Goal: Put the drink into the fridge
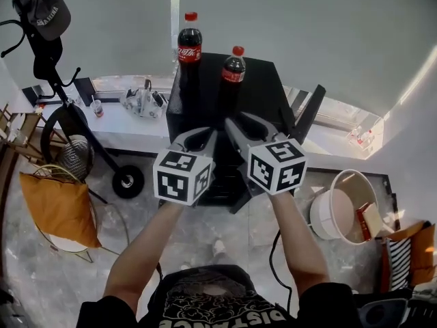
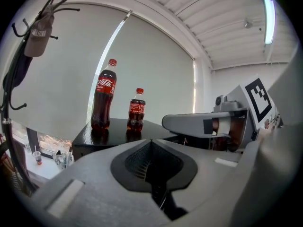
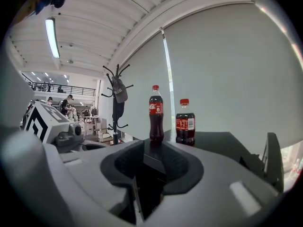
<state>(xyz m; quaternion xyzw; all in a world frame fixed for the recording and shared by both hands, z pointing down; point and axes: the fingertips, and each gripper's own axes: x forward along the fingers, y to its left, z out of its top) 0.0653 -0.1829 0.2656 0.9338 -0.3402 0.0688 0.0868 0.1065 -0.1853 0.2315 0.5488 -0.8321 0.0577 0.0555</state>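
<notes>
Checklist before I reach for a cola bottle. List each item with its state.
1. Tall cola bottle upright and capped on the black cabinet: ok.
2. Short cola bottle upright, capped, standing apart from the tall one: ok.
3. Left gripper open for a grasp: not ok, jaws together, empty.
4. Right gripper open enough: likely not ok, jaws only slightly apart, empty.
5. Door of the black cabinet open: cannot tell, its front is mostly behind the grippers.

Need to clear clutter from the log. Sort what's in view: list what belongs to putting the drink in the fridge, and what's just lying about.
For the job: tall cola bottle, short cola bottle, black cabinet they stand on (probably the fridge), left tool, right tool.
Lying about: coat stand with cap, orange cushion, white bucket.
</notes>
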